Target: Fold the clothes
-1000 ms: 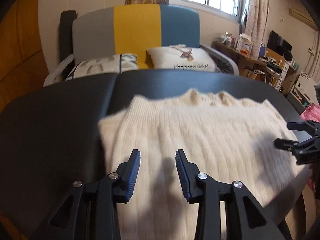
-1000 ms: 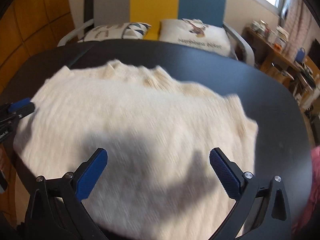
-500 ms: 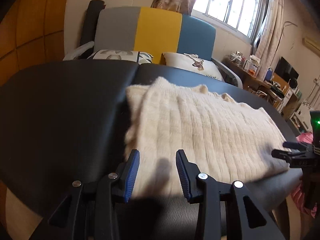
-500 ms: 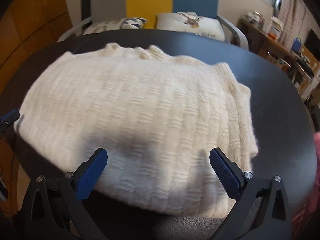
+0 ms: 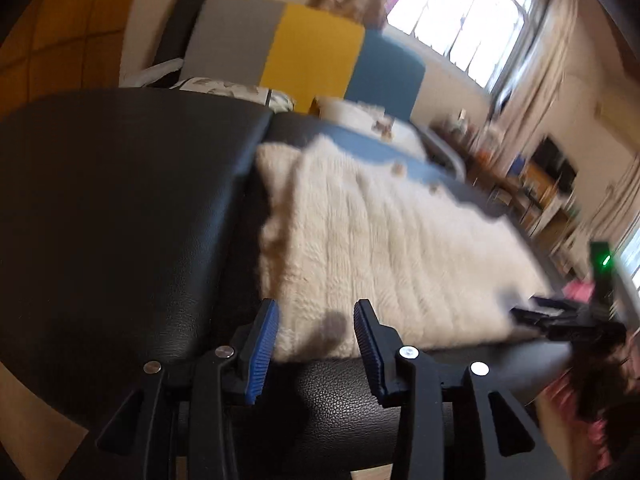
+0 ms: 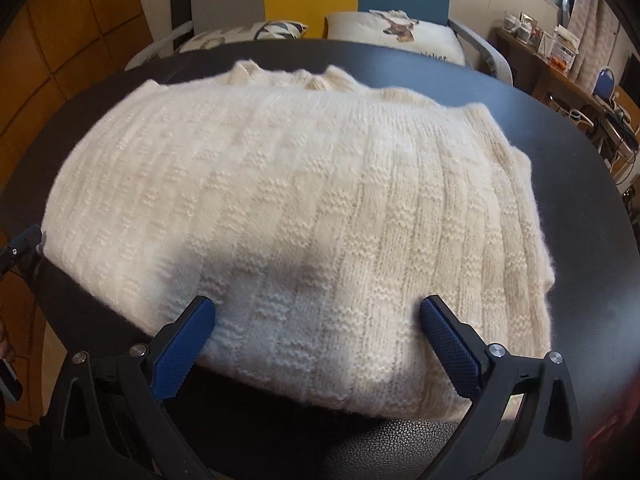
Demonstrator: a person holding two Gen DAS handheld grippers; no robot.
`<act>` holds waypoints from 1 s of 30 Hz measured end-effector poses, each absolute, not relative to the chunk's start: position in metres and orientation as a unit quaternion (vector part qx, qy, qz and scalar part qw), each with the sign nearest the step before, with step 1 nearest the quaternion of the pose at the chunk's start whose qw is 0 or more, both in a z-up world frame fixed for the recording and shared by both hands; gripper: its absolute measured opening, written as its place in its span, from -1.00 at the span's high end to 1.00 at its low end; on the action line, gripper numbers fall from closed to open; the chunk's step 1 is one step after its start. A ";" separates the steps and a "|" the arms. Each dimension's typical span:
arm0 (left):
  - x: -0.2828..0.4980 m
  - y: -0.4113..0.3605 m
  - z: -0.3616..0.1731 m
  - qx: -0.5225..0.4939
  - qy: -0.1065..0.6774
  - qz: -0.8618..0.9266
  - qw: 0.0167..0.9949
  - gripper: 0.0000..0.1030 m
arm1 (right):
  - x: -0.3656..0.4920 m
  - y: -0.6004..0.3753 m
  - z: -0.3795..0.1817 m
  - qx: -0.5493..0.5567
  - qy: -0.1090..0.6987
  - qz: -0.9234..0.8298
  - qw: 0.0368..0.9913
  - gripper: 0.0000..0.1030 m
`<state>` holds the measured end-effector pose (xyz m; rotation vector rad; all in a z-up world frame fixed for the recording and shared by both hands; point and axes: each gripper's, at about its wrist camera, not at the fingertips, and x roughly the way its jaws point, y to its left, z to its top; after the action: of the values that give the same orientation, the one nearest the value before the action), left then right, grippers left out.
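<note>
Cream knit fills the middle of both views: the sweater [image 6: 304, 216] lies on the black leather-look surface [image 6: 580, 208] as a compact rectangular bundle, with doubled layers showing along its right edge and a ribbed hem or collar bunched along the far edge. It already lies folded; whether a further fold is meant cannot be judged from this.

At the bottom of the right wrist view, the right gripper [image 6: 318, 338] has its jaws spread wide, either side of the bundle's near edge and holding nothing. At the bottom of the left wrist view, the left gripper [image 5: 316, 336] has its jaws parted more narrowly at the bundle's near left corner, also empty; that view is blurred.

Risks from here, as I judge them:
- The knit is thick and fuzzy, so a pinch at the near edge could catch only the top layer and peel the fold open.
- The bundle sits close to the near rim of the surface; a drag toward the camera could tip its edge over.
- Uneven lifting by the two grippers would skew the stacked layers.
</note>
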<state>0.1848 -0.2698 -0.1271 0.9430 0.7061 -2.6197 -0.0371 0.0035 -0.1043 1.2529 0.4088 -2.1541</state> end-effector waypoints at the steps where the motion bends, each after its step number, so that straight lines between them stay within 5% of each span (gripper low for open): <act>1: 0.182 -0.270 -0.128 0.329 0.239 -0.905 0.127 0.23 | -0.035 0.002 -0.100 0.467 0.152 -0.813 0.313 -1.00; 7: 0.165 -0.267 -0.134 0.352 0.206 -0.908 0.093 0.25 | -0.025 -0.021 -0.111 0.470 0.183 -0.798 0.332 -1.00; 13: 0.170 -0.276 -0.123 0.363 0.205 -0.902 0.112 0.50 | -0.026 -0.022 -0.103 0.467 0.189 -0.795 0.338 -1.00; 23: 0.093 -0.272 -0.095 0.358 0.151 -0.919 0.063 0.35 | -0.062 -0.075 -0.072 0.425 0.184 -0.819 0.338 -1.00; 30: 0.089 -0.296 -0.106 0.371 0.201 -0.905 0.057 0.35 | -0.094 -0.073 -0.103 0.459 0.172 -0.805 0.335 -1.00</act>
<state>0.0893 -0.2956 -0.1065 1.1234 0.6084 -2.7440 -0.0942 -0.0727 -0.1034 1.1990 0.4480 -2.0999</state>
